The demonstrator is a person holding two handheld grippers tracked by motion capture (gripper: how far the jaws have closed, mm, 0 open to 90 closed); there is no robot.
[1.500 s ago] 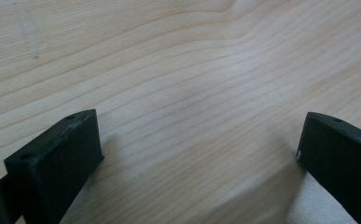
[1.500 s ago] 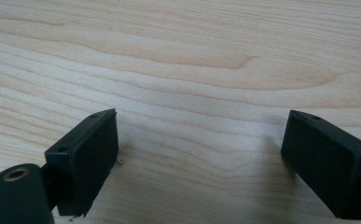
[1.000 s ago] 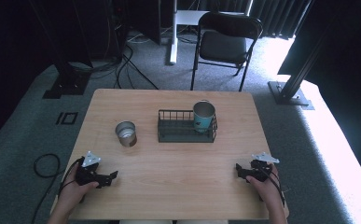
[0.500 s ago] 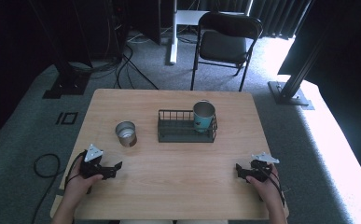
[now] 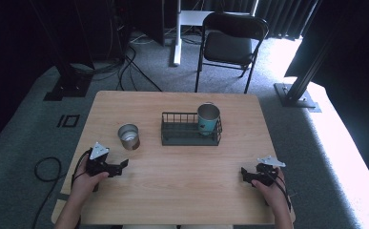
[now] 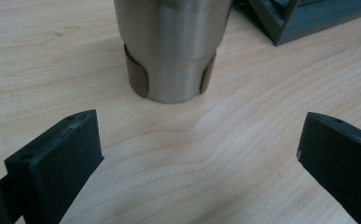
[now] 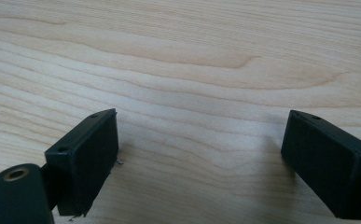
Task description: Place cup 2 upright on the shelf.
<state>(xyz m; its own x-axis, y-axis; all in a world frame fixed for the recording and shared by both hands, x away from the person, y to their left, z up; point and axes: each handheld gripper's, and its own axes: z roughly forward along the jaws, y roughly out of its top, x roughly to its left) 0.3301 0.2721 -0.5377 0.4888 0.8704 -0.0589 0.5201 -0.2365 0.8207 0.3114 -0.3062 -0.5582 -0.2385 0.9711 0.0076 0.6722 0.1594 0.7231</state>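
Near the steel cup (image 6: 171,49), left tool (image 5: 120,166) gapes empty; right tool (image 5: 245,174) likewise.

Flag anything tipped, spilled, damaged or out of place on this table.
Nothing stands out. The steel cup stands upright on the table, the teal cup upright in the wire rack, no spills.

The table (image 5: 182,191) is pale wood with wavy grain. At centre frame, a dark wire rack (image 5: 190,130) holds a teal cup (image 5: 208,119); left of it stands a silver steel cup (image 5: 128,137). Both grippers' jaws are black.
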